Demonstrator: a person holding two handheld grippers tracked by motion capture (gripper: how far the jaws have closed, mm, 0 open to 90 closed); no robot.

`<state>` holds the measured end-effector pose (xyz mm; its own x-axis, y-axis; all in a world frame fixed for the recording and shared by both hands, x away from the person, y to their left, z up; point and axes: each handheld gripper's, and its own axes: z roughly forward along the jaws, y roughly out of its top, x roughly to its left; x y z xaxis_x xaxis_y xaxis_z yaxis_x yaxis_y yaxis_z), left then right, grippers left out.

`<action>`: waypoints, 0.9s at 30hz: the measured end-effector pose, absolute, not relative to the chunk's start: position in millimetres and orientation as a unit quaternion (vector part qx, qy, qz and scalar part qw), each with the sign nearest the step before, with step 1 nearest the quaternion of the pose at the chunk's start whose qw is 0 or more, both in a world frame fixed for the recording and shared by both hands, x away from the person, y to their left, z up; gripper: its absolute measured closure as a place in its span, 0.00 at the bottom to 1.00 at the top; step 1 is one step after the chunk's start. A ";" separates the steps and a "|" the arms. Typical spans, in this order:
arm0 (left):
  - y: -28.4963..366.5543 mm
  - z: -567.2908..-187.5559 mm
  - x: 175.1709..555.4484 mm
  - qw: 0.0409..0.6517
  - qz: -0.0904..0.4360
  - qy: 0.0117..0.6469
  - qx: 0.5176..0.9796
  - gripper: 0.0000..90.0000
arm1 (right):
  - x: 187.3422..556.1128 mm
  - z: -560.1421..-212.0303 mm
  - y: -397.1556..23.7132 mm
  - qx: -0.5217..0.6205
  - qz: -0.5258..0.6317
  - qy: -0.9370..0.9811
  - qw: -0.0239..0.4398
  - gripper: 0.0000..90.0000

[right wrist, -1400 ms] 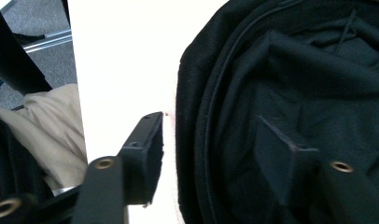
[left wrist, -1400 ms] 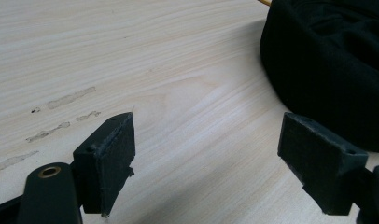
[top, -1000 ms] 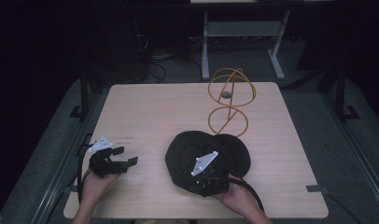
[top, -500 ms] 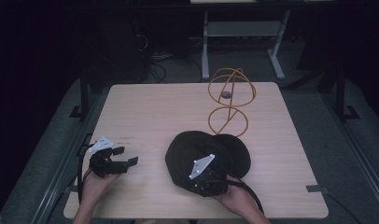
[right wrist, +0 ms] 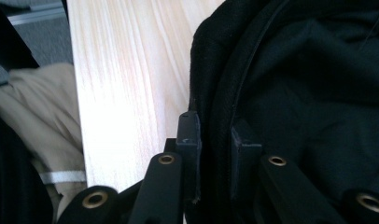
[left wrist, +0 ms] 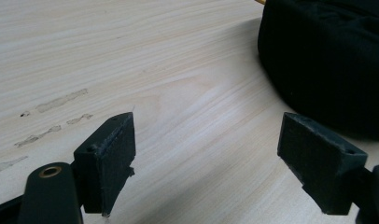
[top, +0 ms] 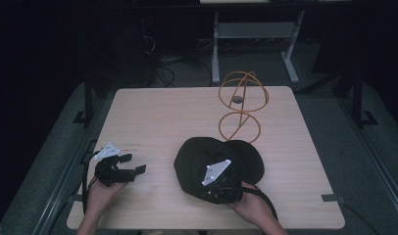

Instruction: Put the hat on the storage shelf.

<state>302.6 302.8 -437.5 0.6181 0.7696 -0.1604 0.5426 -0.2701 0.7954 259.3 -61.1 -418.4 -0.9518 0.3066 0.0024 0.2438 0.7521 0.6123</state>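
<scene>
Black cap (top: 207,156) lying on the surface (top: 158,117), just in front of the orange wire stand (top: 242,105). Your right tongs (right wrist: 215,149) pinch its soft rim; grip the stiffer seam. Your left tongs (left wrist: 206,154) rest spread beside the cap.

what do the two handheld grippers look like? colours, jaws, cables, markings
Both grippers, left and right, are black, each topped by a grey three-cornered plate with white dots at its corners. The jaws are flat, blocky black pads on black arms with brass-coloured rivets. A black cable trails from each. Forearms are bare; no sleeves in view.
</scene>
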 end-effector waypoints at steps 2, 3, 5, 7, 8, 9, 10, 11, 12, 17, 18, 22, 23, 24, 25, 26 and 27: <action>301.8 -437.5 302.5 0.439 0.129 0.416 0.786 0.21 | 260.3 -413.9 -64.7 0.150 0.328 0.932 0.047 0.86; 301.3 -437.5 302.3 0.439 0.127 0.415 0.787 0.21 | 261.2 -411.5 -66.9 0.148 0.333 0.930 0.048 0.86; 300.1 -437.4 302.2 0.439 0.127 0.412 0.788 0.21 | 262.4 -405.7 -71.7 0.152 0.342 0.926 0.044 0.86; 298.4 -437.0 301.7 0.442 0.126 0.409 0.788 0.21 | 263.7 -399.8 -76.9 0.158 0.358 0.919 0.040 0.86; 297.3 -436.5 301.4 0.445 0.126 0.407 0.787 0.21 | 265.0 -397.0 -79.9 0.157 0.364 0.917 0.042 0.86; 296.7 -435.7 301.2 0.445 0.126 0.404 0.789 0.21 | 265.1 -393.6 -82.2 0.163 0.371 0.913 0.038 0.85; 295.4 -435.1 300.7 0.448 0.127 0.403 0.788 0.21 | 266.7 -390.7 -84.8 0.158 0.376 0.912 0.041 0.85; 294.2 -434.7 300.2 0.450 0.126 0.402 0.788 0.21 | 266.8 -387.3 -86.3 0.162 0.380 0.910 0.039 0.85; 293.1 -434.2 299.9 0.450 0.126 0.400 0.789 0.21 | 267.7 -384.3 -88.1 0.159 0.384 0.909 0.041 0.85; 286.7 -432.7 298.3 0.455 0.122 0.389 0.792 0.21 | 271.6 -370.3 -94.2 0.161 0.405 0.899 0.043 0.85; 285.0 -432.5 297.9 0.458 0.123 0.387 0.791 0.21 | 271.7 -368.0 -94.6 0.163 0.409 0.897 0.039 0.85; 278.2 -430.5 296.2 0.462 0.120 0.374 0.795 0.21 | 273.5 -362.0 -96.4 0.162 0.416 0.894 0.040 0.85; 275.9 -430.2 295.5 0.463 0.120 0.371 0.796 0.21 | 273.9 -360.8 -96.8 0.161 0.415 0.895 0.041 0.85; 273.9 -429.7 295.0 0.461 0.121 0.366 0.799 0.21 | 274.0 -359.7 -96.7 0.160 0.416 0.894 0.041 0.85; 271.8 -429.4 294.3 0.460 0.121 0.362 0.802 0.21 | 273.9 -358.5 -96.5 0.161 0.415 0.894 0.041 0.85; 269.6 -429.3 293.7 0.462 0.121 0.359 0.802 0.21 | 274.2 -357.4 -96.5 0.161 0.415 0.895 0.043 0.85; 267.7 -428.9 293.2 0.462 0.120 0.355 0.804 0.21 | 274.0 -356.0 -96.1 0.161 0.416 0.894 0.042 0.85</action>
